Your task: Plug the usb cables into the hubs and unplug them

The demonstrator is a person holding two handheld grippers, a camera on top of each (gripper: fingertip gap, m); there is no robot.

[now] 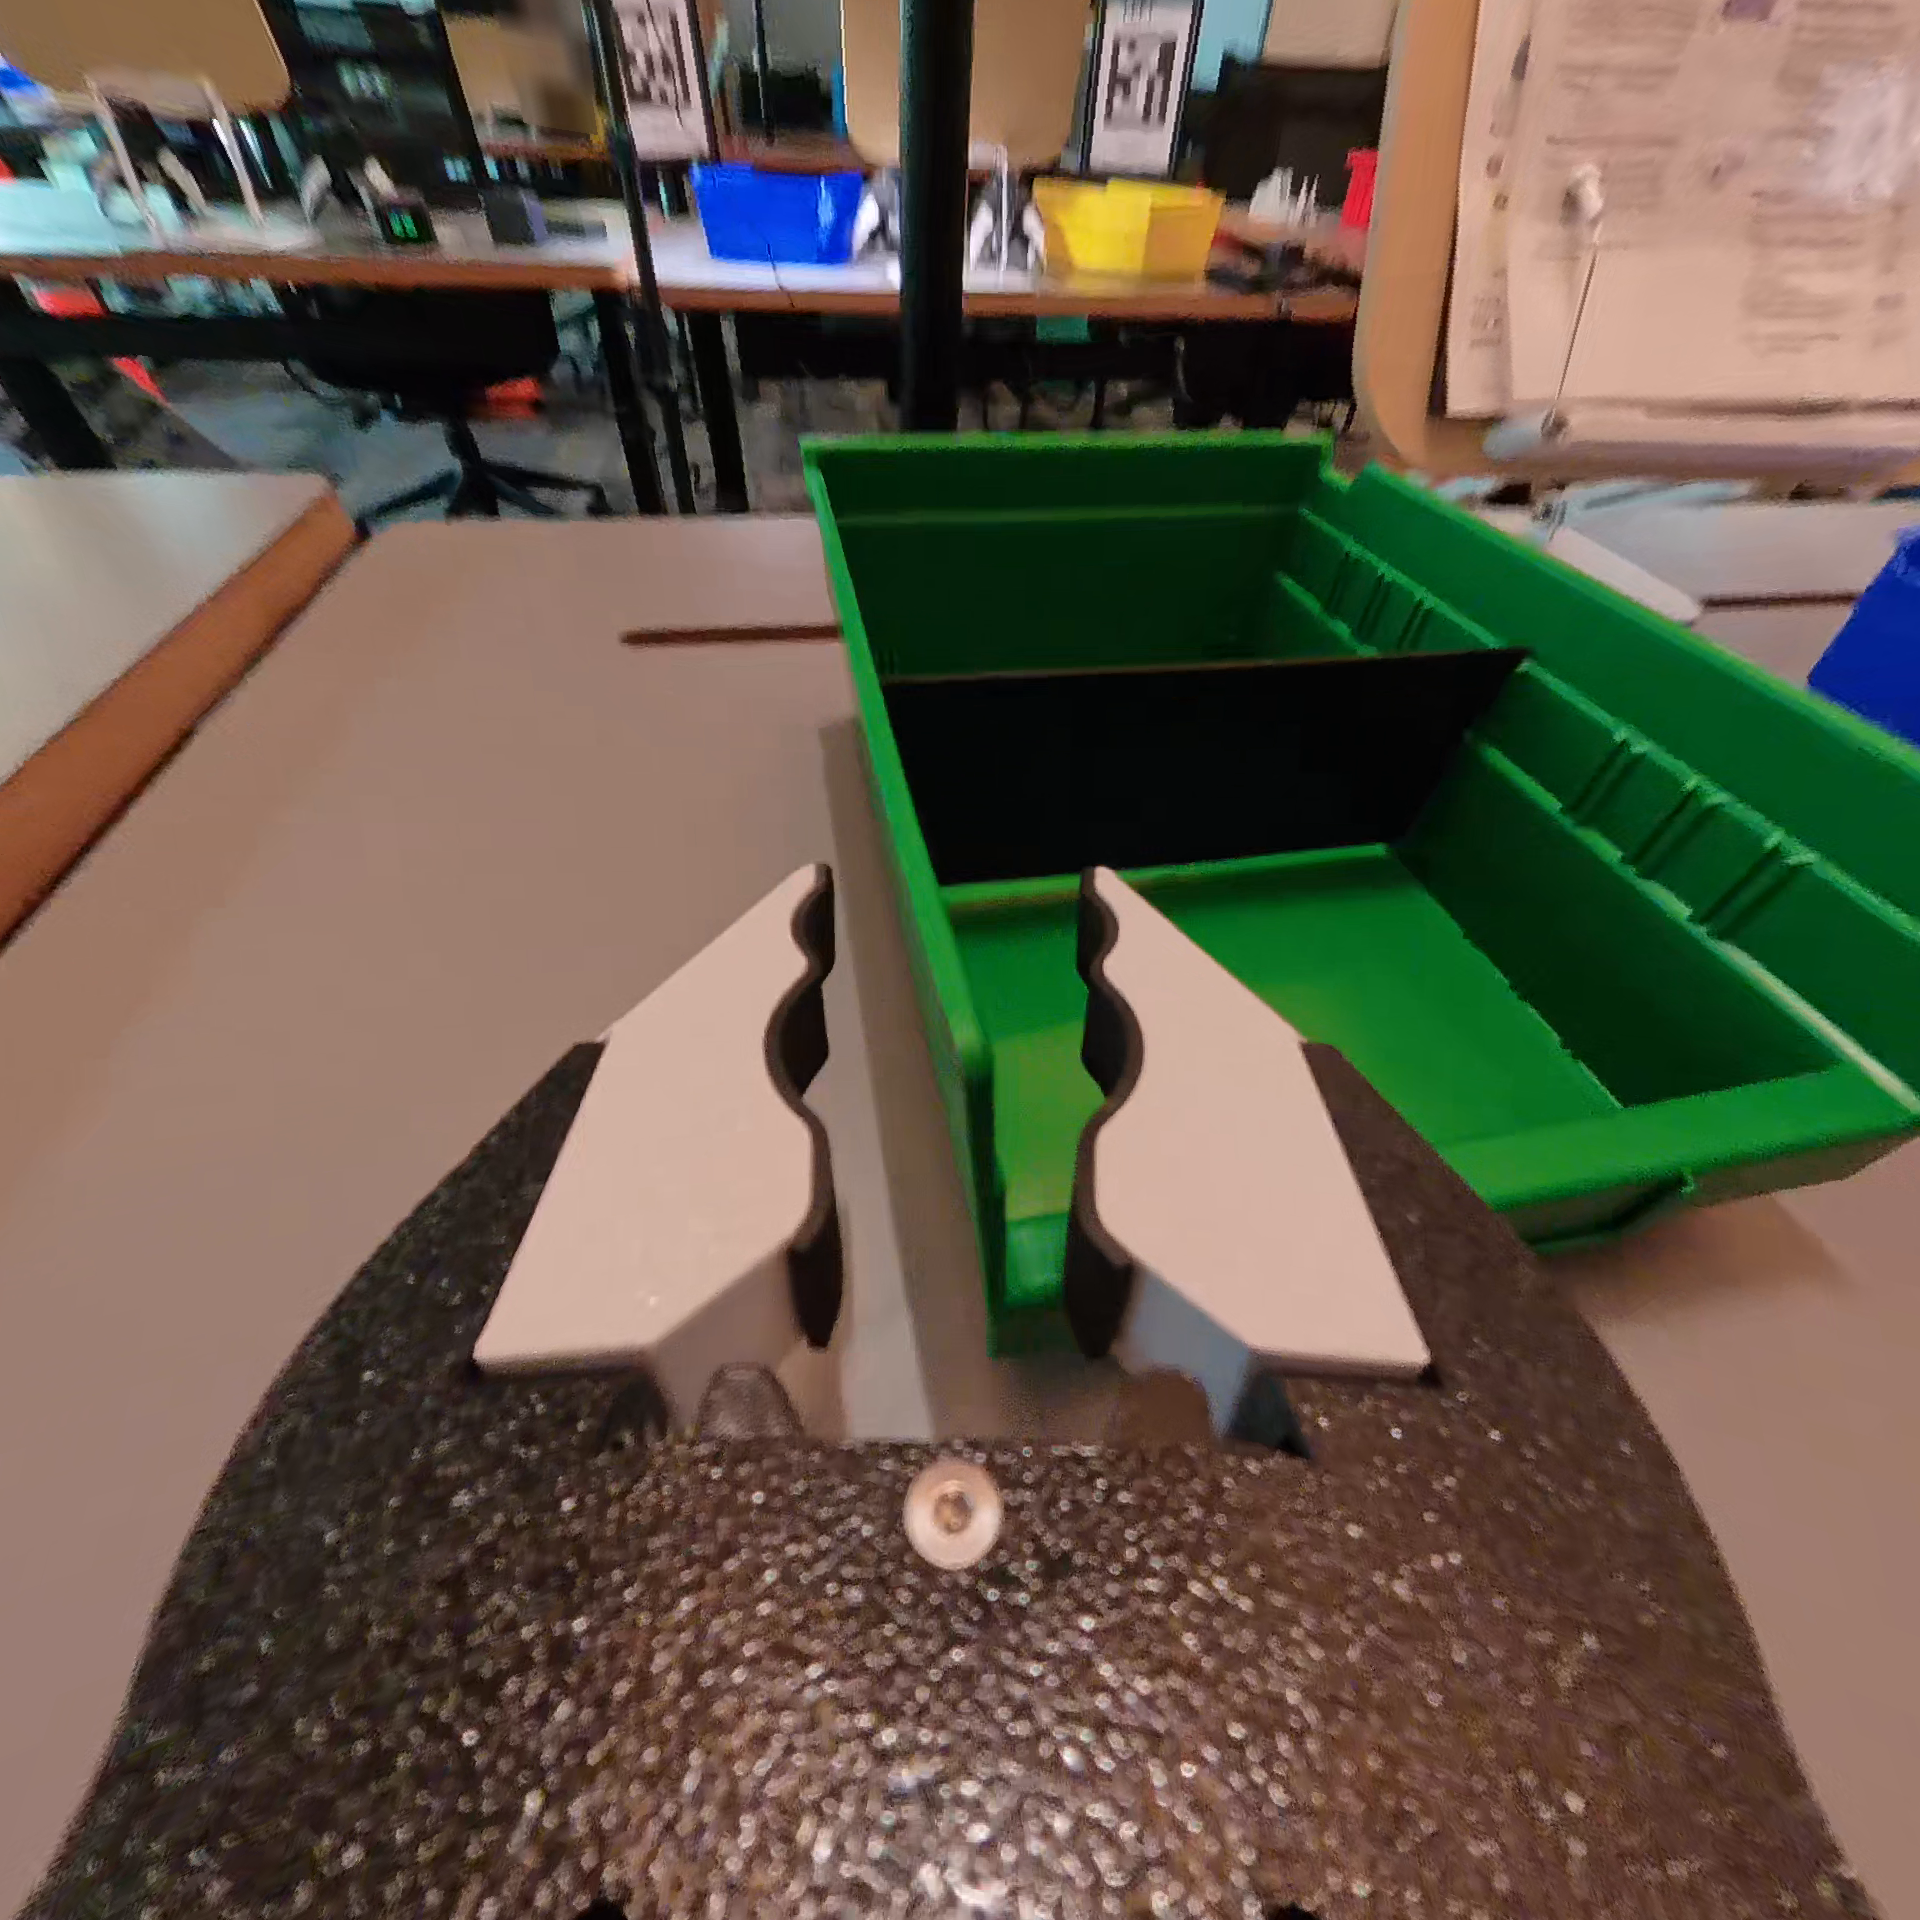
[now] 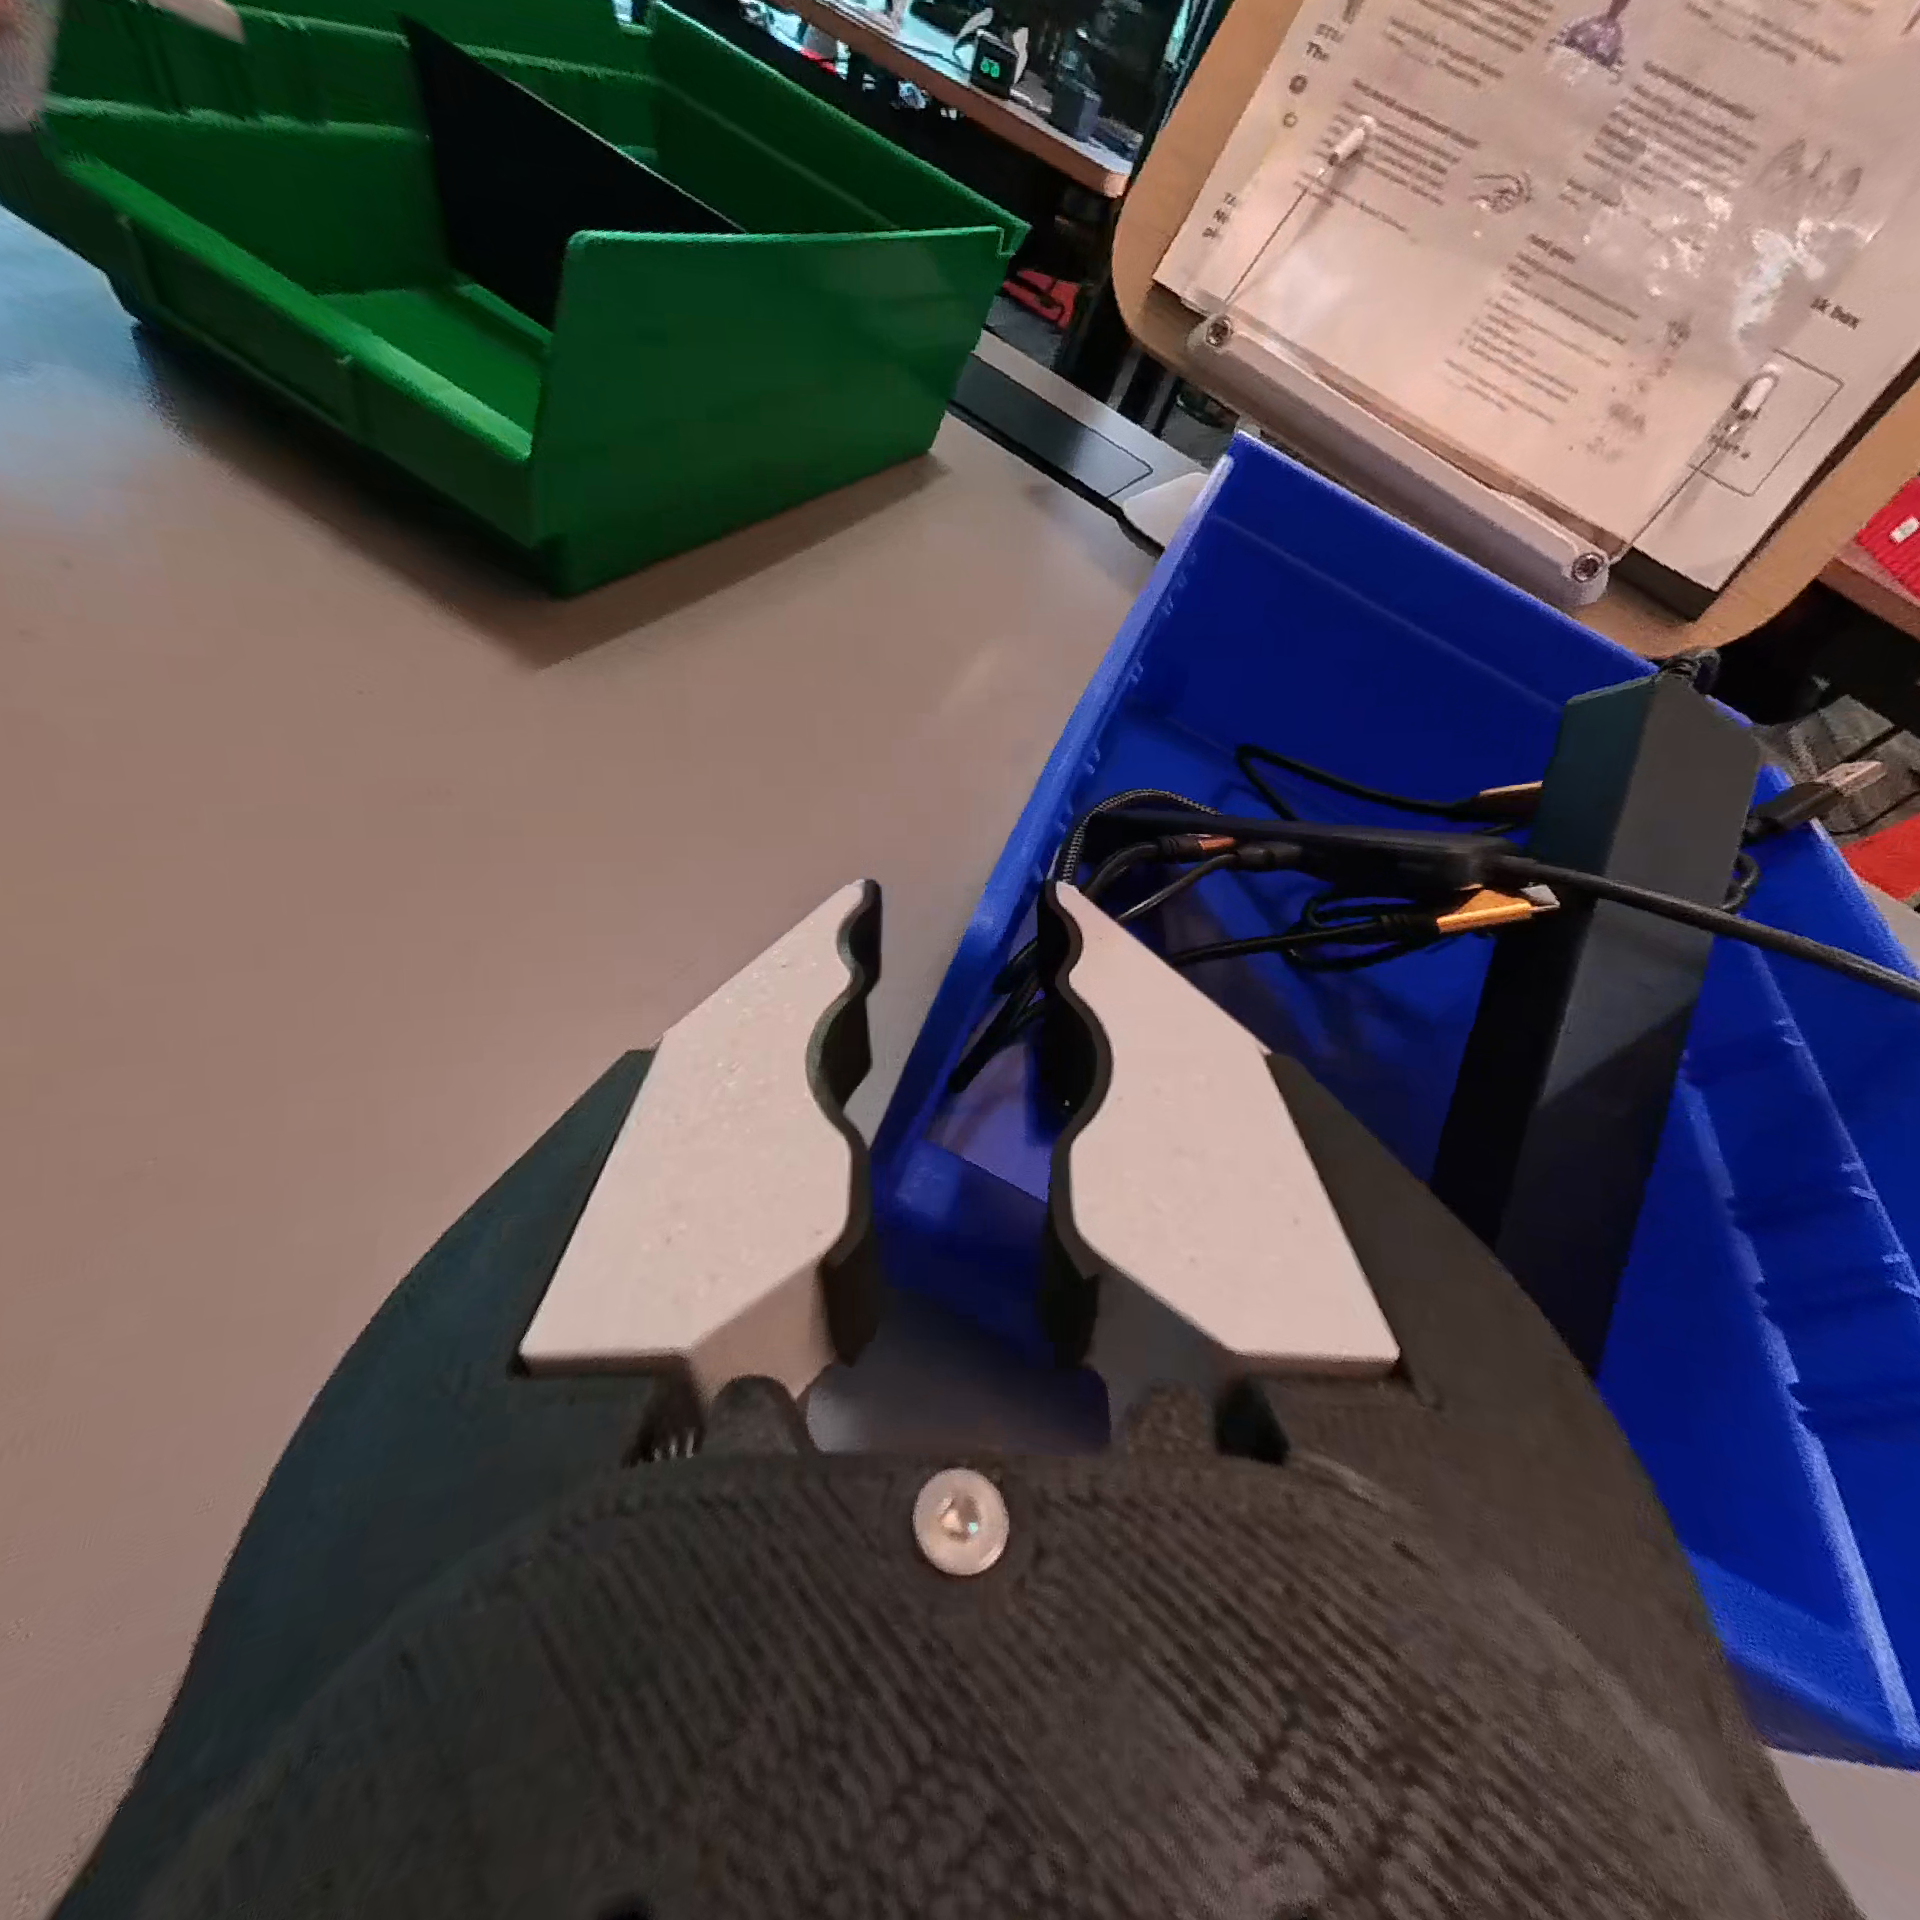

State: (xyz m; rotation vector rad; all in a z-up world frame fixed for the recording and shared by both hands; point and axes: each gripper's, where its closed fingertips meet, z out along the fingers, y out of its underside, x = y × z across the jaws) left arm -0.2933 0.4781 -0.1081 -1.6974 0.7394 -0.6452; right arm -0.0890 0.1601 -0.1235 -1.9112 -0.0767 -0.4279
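Observation:
A blue bin [image 2: 1351, 665] on the table holds a tangle of black USB cables [image 2: 1174, 852] with gold-coloured plugs [image 2: 1486, 914] and a dark upright hub block [image 2: 1621, 883]. My right gripper [image 2: 966, 904] is open and empty, hovering over the bin's near left corner. A green bin [image 1: 1351, 966] with a black divider [image 1: 1174, 758] stands empty on the table. My left gripper [image 1: 956, 883] is open and empty, its fingers straddling the green bin's left wall from above. No cable shows in the left wrist view.
The green bin also shows at the upper left of the right wrist view [image 2: 748, 384]. A wooden board with clipped papers [image 2: 1558, 260] stands behind the blue bin. A corner of the blue bin [image 1: 1870, 644] shows at the right. The grey table [image 1: 416, 883] lies to the left.

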